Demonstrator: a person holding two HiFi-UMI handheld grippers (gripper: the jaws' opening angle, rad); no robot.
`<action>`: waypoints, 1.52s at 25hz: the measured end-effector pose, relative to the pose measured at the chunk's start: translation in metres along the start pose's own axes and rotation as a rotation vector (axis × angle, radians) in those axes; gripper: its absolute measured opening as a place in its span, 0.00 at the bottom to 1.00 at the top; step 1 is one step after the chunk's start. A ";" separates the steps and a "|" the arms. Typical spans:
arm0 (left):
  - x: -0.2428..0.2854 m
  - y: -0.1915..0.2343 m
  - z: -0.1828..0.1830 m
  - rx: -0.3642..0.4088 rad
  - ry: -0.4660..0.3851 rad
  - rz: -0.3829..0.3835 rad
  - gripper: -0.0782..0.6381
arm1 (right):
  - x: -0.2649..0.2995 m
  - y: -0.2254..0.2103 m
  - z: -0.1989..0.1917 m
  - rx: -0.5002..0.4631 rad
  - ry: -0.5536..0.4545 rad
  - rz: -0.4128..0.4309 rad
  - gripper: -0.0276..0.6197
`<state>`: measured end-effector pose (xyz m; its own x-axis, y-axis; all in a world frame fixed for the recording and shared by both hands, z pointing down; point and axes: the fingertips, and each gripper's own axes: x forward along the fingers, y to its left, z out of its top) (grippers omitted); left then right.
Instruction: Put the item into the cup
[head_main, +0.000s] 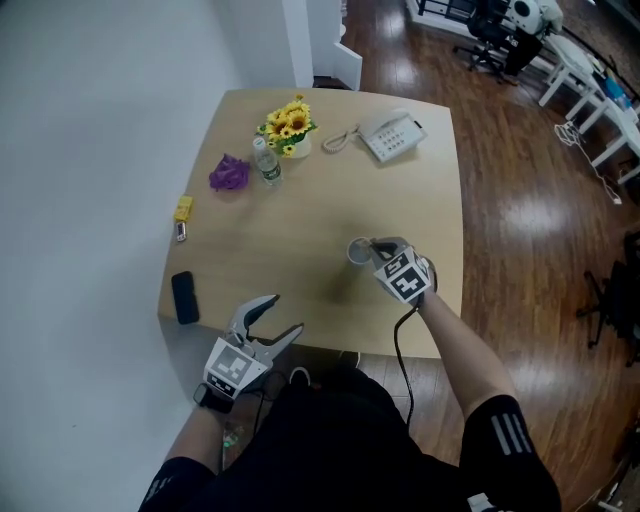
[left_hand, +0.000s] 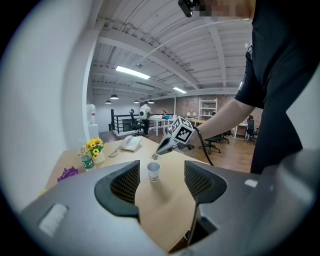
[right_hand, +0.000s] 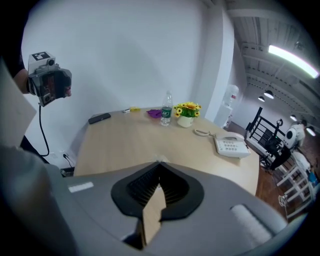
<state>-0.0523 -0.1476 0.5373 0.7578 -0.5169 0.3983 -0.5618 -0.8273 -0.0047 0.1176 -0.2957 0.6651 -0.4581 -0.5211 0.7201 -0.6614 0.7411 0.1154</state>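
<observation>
Left gripper view gives the clearest sight of the small pale item. It is pinched at the very tips of the right gripper, whose jaws are clenched on it, and only a crumb of it is seen beyond them. Its material cannot be told; it looks light and irregular. The white paper cup is stood upright on the table just below and slightly ahead of those tips, with its mouth open.

The carry to the cup is judged to be nearly done, with the drop not yet made. For the next move, the tips probably need to be brought squarely over the mouth and the jaws eased apart. Since the item is tiny and the cup is light and narrow, the rim is best left untouched, lest the cup be tipped.

The left gripper is held released at the near table edge, well back from the cup, with nothing between its ribbed black pads. The table is of smooth pale wood with rounded corners.

Far beyond the right gripper's tips are set:
- a white corded telephone
- a bunch of sunflowers
- a clear plastic water bottle
- a crumpled purple thing

A flat black device is laid just outside the left gripper.
</observation>
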 end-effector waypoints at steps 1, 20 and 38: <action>-0.003 0.000 -0.001 -0.001 0.002 0.004 0.49 | 0.006 0.002 -0.004 -0.004 0.016 0.002 0.06; -0.026 0.009 -0.013 -0.022 0.027 0.044 0.49 | 0.051 0.011 -0.030 -0.070 0.127 0.001 0.15; -0.029 0.010 -0.013 -0.019 0.030 0.045 0.49 | 0.054 0.007 -0.041 -0.108 0.184 -0.005 0.20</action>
<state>-0.0840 -0.1378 0.5373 0.7212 -0.5466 0.4256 -0.6018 -0.7986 -0.0057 0.1123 -0.3010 0.7328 -0.3319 -0.4459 0.8313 -0.5912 0.7850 0.1850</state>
